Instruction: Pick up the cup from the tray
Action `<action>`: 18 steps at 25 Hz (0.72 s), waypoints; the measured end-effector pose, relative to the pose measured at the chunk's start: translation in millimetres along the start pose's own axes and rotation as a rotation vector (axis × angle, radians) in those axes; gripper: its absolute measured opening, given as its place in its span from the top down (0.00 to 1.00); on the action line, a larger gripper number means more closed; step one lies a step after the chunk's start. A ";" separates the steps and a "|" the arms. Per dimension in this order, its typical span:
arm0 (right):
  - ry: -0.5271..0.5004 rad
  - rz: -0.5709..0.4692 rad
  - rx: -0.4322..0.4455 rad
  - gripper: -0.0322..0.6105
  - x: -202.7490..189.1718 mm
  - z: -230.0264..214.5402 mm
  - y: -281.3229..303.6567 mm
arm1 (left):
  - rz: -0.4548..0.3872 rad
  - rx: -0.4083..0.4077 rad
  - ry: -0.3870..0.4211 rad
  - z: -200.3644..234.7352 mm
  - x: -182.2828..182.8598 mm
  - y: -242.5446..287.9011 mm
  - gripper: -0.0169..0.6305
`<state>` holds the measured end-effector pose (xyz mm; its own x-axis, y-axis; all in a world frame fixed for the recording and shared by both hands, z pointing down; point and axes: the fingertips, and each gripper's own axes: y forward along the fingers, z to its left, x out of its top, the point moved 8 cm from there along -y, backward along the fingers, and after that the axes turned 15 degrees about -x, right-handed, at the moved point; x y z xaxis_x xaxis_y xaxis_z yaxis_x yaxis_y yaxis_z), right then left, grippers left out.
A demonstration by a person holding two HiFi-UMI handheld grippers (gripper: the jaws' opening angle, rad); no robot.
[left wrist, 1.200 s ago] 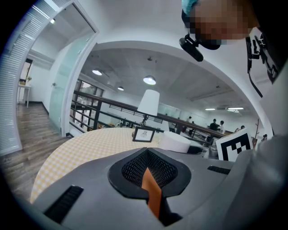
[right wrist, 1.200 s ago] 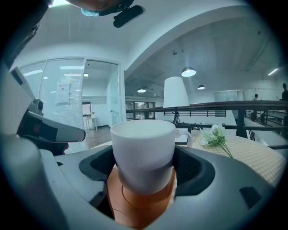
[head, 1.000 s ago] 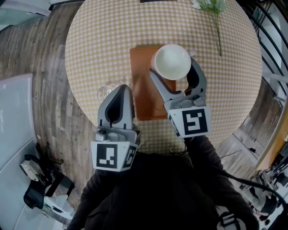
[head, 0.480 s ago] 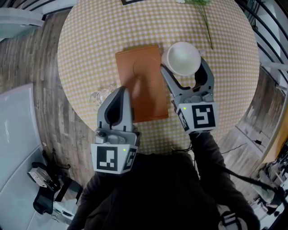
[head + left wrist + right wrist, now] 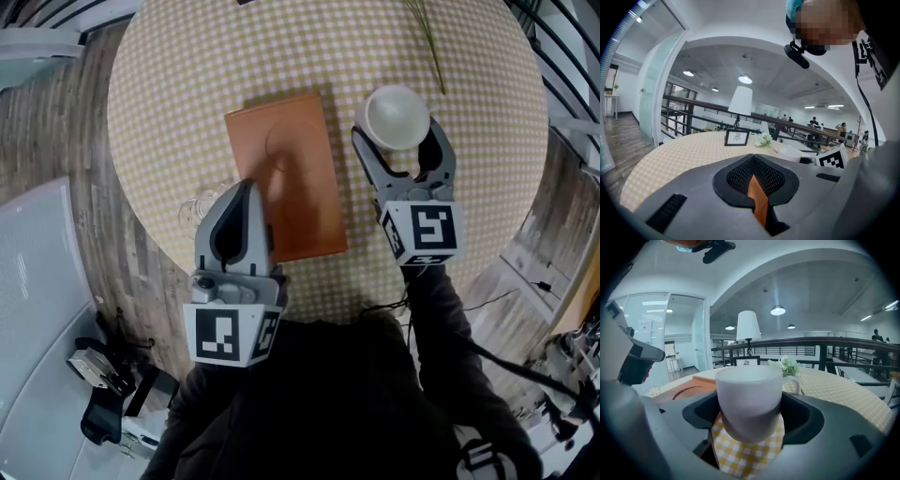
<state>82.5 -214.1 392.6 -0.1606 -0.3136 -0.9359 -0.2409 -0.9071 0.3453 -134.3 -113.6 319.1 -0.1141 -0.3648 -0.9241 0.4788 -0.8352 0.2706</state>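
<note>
Cup (image 5: 397,114): plain white and matte, with a round rim, a pale empty inside and walls that narrow to a rounded base. A small loop handle (image 5: 798,382) sits on its far right side in the right gripper view.

At the left of the round bench (image 5: 169,94), which is covered in yellow-and-white check, a clear glass (image 5: 201,201) stands just beside the tray. The left claw (image 5: 240,202) partly covers it. That claw is closed tight with nothing in it, and its tip hangs over the tray's near left corner.

The tray (image 5: 302,202) is orange-brown and rectangular, with a shallow round recess near its far end, and it carries nothing.

Just right of the tray, off its edge, the cup stands upright between the jaws of the right claw (image 5: 397,129). The jaws are spread to the cup's width and press on its lower wall from both sides. Checked bench surface shows beneath the cup, but whether the base touches it I cannot tell.

Farther right and beyond, a green flower stem (image 5: 427,37) lies on the bench.
</note>
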 end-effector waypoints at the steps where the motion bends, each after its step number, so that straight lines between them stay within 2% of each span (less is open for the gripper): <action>1: -0.001 0.011 -0.002 0.39 -3.8 -1.5 2.5 | 0.003 0.000 -0.001 0.3 -1.4 2.1 0.96; 18: -0.017 0.124 0.015 0.39 -38.0 -2.3 16.4 | 0.022 -0.005 -0.013 2.1 -11.4 10.6 0.96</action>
<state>86.9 -217.7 433.7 -0.2066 -0.4178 -0.8847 -0.2326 -0.8574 0.4592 -129.8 -119.1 333.1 -0.1142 -0.3884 -0.9144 0.4860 -0.8246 0.2896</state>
